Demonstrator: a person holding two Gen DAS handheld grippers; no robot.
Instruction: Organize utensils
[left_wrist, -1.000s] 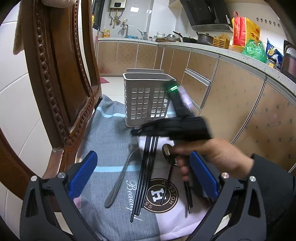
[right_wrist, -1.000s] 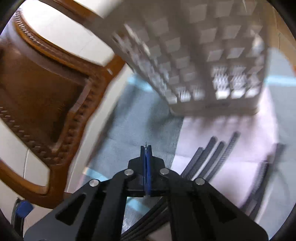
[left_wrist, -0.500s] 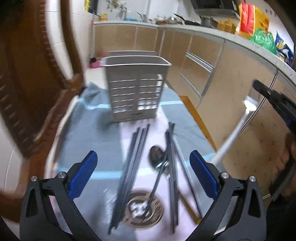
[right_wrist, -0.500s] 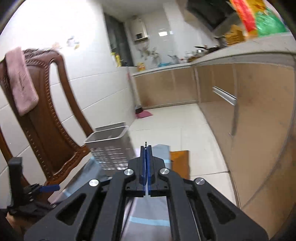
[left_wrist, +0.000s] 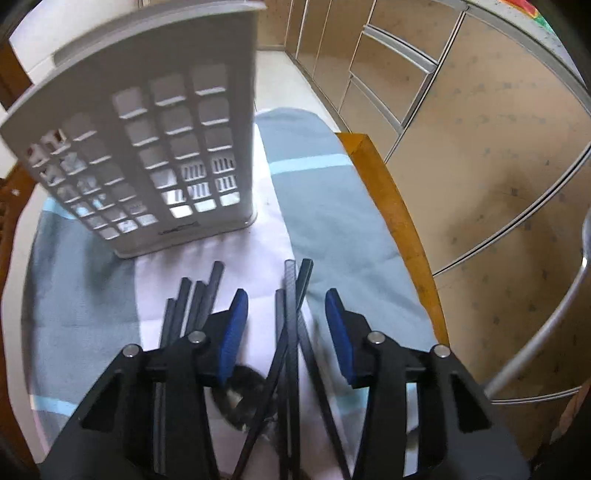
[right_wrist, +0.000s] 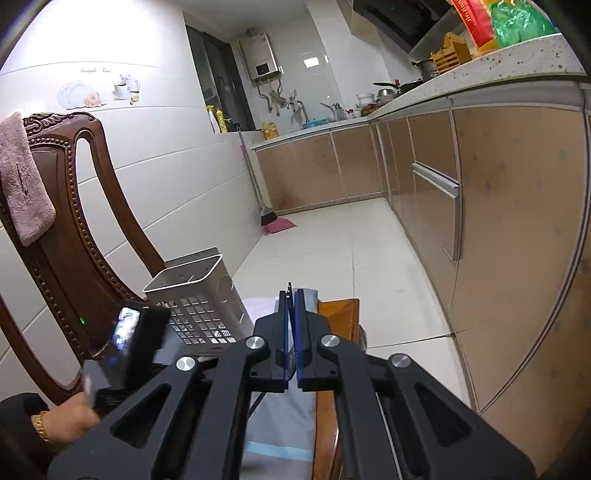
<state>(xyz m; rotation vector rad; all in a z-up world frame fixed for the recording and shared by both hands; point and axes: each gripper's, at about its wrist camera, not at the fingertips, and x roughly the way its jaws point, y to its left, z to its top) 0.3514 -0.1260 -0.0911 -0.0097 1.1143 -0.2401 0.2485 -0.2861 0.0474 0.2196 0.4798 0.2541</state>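
Observation:
My left gripper (left_wrist: 286, 328) points down at a cloth-covered stool, its jaws closing around a crossed bundle of black chopsticks (left_wrist: 291, 295); the blue pads stand apart from them. A second chopstick bundle (left_wrist: 195, 302) lies under the left finger, and a dark spoon (left_wrist: 240, 391) lies beneath the gripper. A grey slotted utensil basket (left_wrist: 147, 140) stands upright just beyond. My right gripper (right_wrist: 291, 325) is raised, shut on a silver spoon (left_wrist: 535, 332), which shows only as a thin edge between its pads in the right wrist view.
The grey and pink cloth (left_wrist: 332, 206) covers a wooden stool (left_wrist: 388, 206). A carved wooden chair (right_wrist: 74, 229) with a pink towel stands at the left of the basket (right_wrist: 199, 291). Kitchen cabinets (right_wrist: 517, 221) run along the right, with tiled floor between.
My left gripper dropped toward the chopsticks and its jaws narrowed around them. The right gripper lifted the silver spoon off the cloth and swung up to the right.

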